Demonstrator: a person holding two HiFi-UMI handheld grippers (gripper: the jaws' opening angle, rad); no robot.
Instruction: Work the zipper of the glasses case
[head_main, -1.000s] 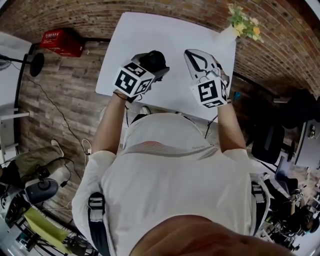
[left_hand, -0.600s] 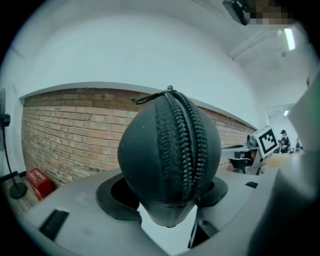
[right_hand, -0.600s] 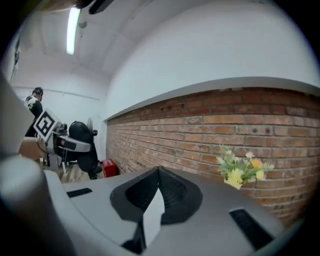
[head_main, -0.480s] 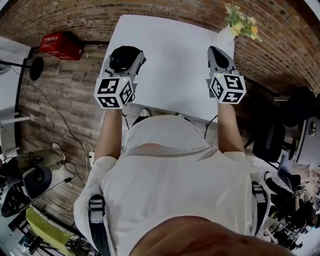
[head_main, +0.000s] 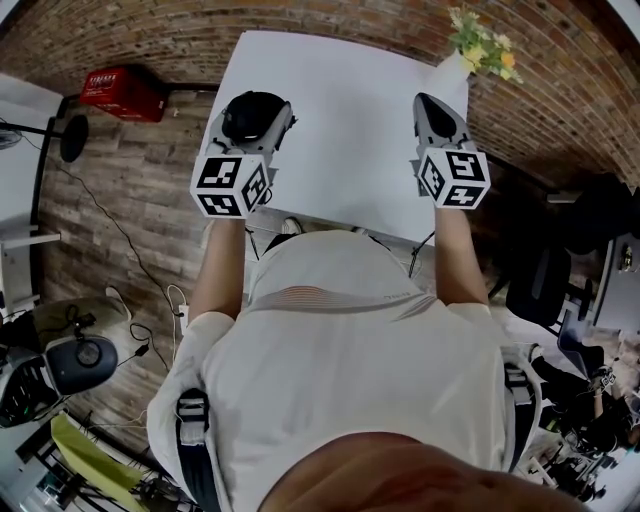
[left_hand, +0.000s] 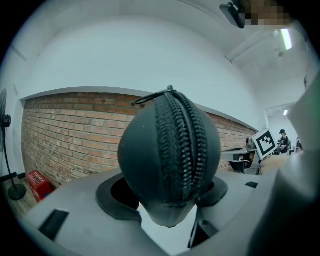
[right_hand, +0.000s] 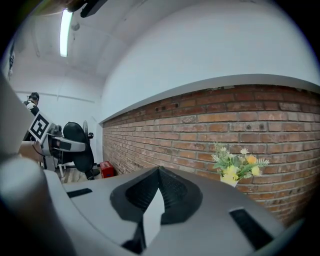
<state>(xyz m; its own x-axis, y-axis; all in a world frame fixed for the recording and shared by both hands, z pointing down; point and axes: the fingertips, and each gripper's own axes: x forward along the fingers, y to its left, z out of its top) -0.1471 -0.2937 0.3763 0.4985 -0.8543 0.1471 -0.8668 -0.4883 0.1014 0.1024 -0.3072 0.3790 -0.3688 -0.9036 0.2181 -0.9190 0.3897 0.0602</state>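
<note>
One glasses case (left_hand: 167, 165), zipper (left_hand: 181, 145) visible only in left gripper view, clamped in wide-spread left gripper (head_main: 252, 112). Right gripper (head_main: 430, 105) closed, empty.

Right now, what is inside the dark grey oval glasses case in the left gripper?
Nothing inside shows. The dark grey oval glasses case, held in the left gripper, has its zipper closed along the visible side, so any contents are covered.
</note>
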